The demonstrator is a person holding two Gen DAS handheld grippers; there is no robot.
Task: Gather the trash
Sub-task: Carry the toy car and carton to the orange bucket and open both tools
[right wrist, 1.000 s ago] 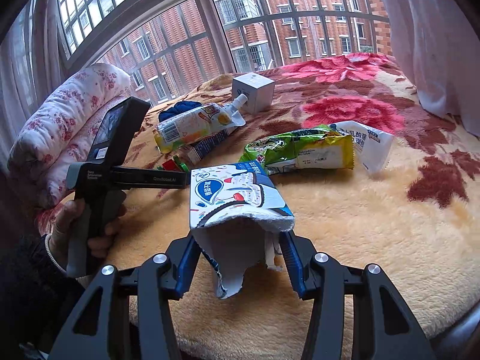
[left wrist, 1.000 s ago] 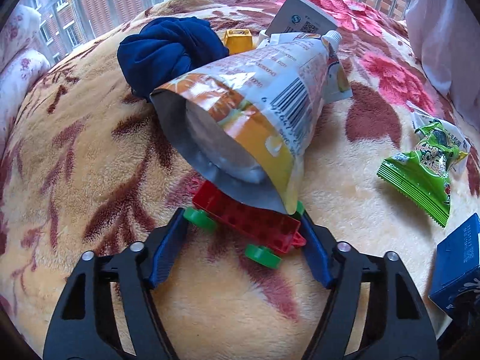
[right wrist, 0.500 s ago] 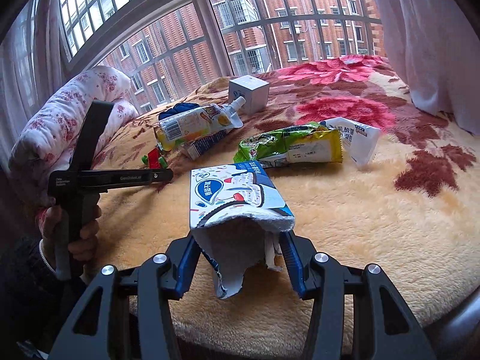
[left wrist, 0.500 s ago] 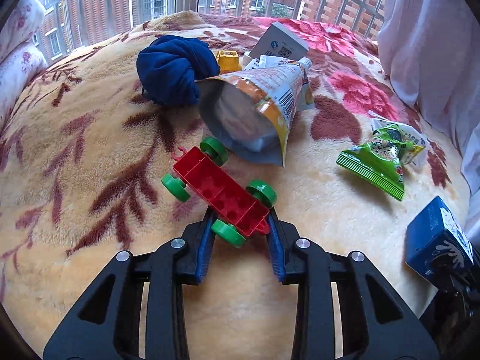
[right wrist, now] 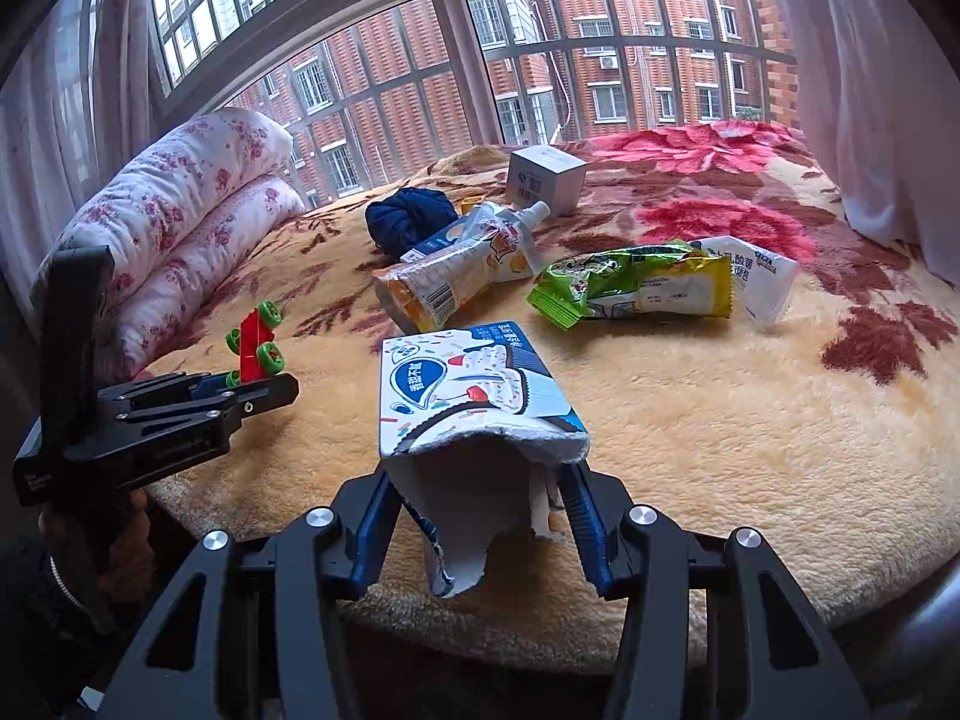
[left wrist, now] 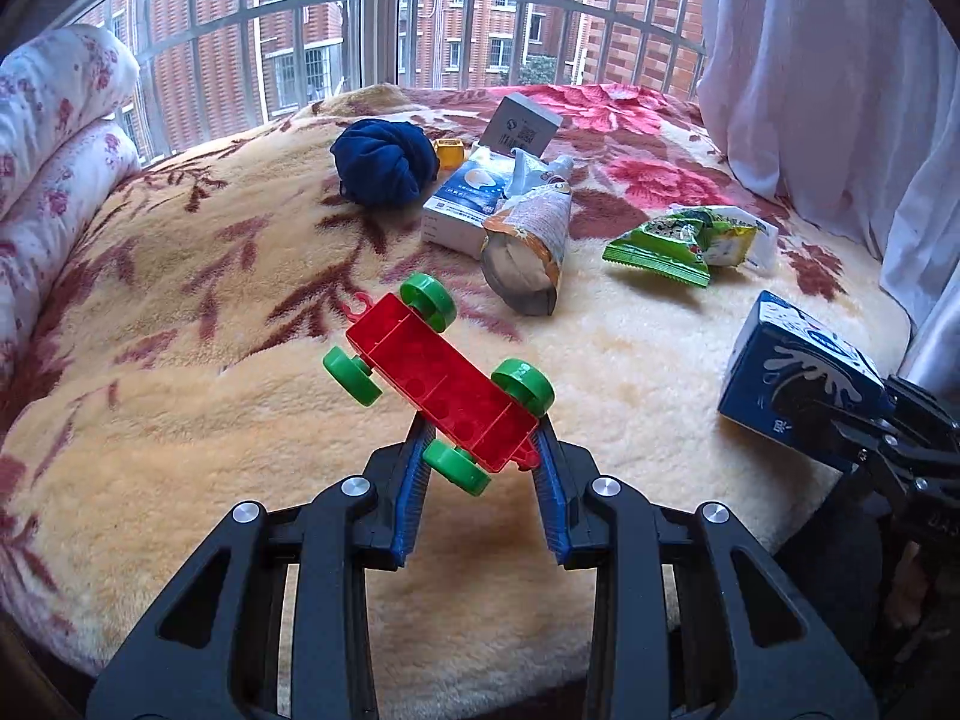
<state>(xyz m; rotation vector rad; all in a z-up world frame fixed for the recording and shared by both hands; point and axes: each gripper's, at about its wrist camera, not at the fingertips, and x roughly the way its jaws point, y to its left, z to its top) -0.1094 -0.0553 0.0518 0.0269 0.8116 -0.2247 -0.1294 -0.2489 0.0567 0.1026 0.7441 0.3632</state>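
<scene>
- Two grippers are each clamped on something above the blanket's (left wrist: 180, 396) near edge.
- Left gripper (left wrist: 482, 450): jaws closed on one end of a red toy cart (left wrist: 438, 384) with green wheels, held tilted and clear of the blanket.
- Right gripper (right wrist: 480, 516): jaws pinching a torn blue-and-white carton (right wrist: 474, 396), its ragged open end hanging between the fingers.
- Lying on the blanket toward its middle: a spouted yellow pouch (right wrist: 456, 276), and just right of it a green snack bag (right wrist: 630, 285) partly over a white wrapper (right wrist: 762, 276).
- Behind the pouch, touching it, a flat white-and-blue box (left wrist: 462, 204).
- Toward the far edge by the window: a dark blue cloth bundle (left wrist: 384, 162), a small yellow block (left wrist: 449, 154) and a grey-white cube box (right wrist: 545, 179).
- At the blanket's left edge, a rolled floral quilt (right wrist: 180, 222).
</scene>
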